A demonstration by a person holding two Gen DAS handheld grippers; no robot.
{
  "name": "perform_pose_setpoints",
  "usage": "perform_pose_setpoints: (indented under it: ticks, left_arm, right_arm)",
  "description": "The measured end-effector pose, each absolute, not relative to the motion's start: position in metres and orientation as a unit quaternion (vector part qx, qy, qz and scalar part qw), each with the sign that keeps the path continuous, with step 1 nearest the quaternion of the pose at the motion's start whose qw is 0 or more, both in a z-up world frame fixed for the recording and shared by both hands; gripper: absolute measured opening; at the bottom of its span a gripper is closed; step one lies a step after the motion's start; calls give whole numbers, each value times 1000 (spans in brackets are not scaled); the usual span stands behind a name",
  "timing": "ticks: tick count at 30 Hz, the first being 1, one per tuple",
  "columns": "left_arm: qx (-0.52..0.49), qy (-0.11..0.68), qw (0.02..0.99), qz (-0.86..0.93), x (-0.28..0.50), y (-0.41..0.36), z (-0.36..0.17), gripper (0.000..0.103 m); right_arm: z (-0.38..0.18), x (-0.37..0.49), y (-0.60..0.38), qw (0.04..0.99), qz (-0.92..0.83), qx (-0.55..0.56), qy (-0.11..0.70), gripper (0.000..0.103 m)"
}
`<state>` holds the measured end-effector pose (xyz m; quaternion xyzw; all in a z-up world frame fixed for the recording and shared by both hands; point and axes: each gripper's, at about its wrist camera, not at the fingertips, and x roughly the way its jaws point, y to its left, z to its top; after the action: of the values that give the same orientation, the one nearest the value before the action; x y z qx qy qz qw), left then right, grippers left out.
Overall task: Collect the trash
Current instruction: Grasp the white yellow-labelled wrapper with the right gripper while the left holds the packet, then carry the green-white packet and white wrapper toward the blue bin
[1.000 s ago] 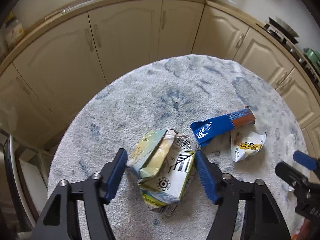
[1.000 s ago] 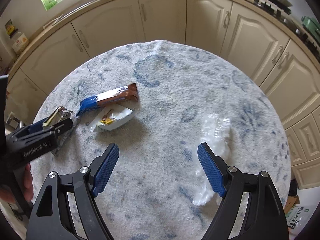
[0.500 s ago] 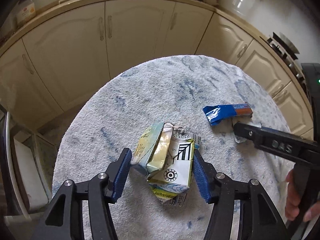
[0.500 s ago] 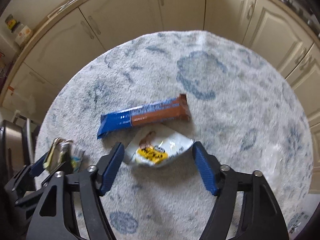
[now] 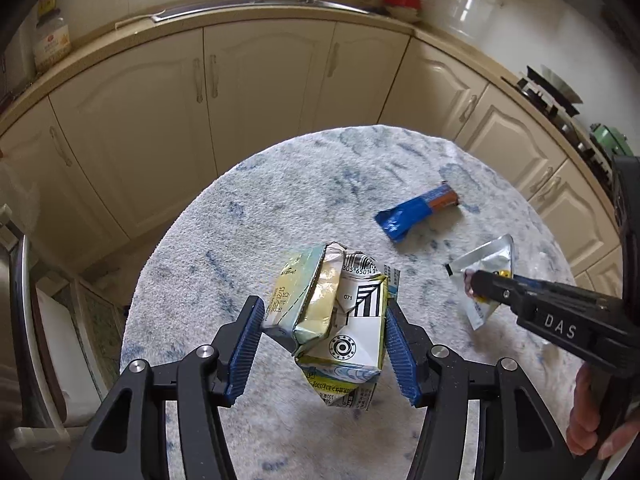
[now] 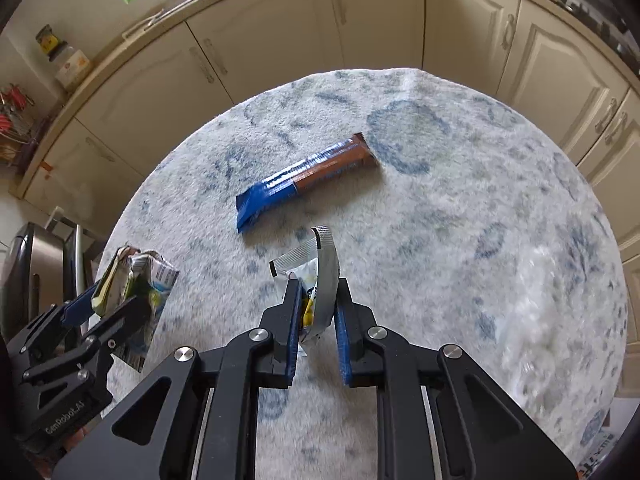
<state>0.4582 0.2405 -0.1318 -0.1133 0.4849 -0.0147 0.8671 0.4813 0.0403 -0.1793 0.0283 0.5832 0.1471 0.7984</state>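
My left gripper (image 5: 320, 316) is shut on a crushed yellow and white drink carton (image 5: 340, 320), held above the round table (image 5: 240, 216). The same carton (image 6: 128, 280) shows at the left of the right wrist view. My right gripper (image 6: 318, 284) is shut on a small silver and yellow snack wrapper (image 6: 320, 264), folded up between the blue pads. That wrapper (image 5: 486, 258) also appears at the right of the left wrist view, pinched by the black fingers. A blue and brown bar wrapper (image 6: 304, 178) lies flat on the table beyond it.
The table wears a white and blue fuzzy cover. A clear plastic film (image 6: 552, 296) lies at its right side. Cream cabinets (image 5: 260, 80) curve round behind. A steel appliance (image 6: 28, 264) stands left of the table. A hand (image 5: 592, 412) grips the right tool.
My right gripper moved left from the clear film to the snack wrapper and closed on it, folding it upright. My left gripper tightened on the carton and lifted it slightly.
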Motion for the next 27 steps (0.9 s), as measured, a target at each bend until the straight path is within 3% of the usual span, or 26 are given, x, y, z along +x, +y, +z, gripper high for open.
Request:
perform_pose_setpoints:
  ticks: [15,27]
  left_arm:
    - [-52,457,885,-71,400,162,-74,54]
    - [18,443,882,-160,352,52,-48,54]
  right_arm:
    - [-126,404,-47,831,108,75,541,15]
    - [-98,326,-159,852,20,127,507,15]
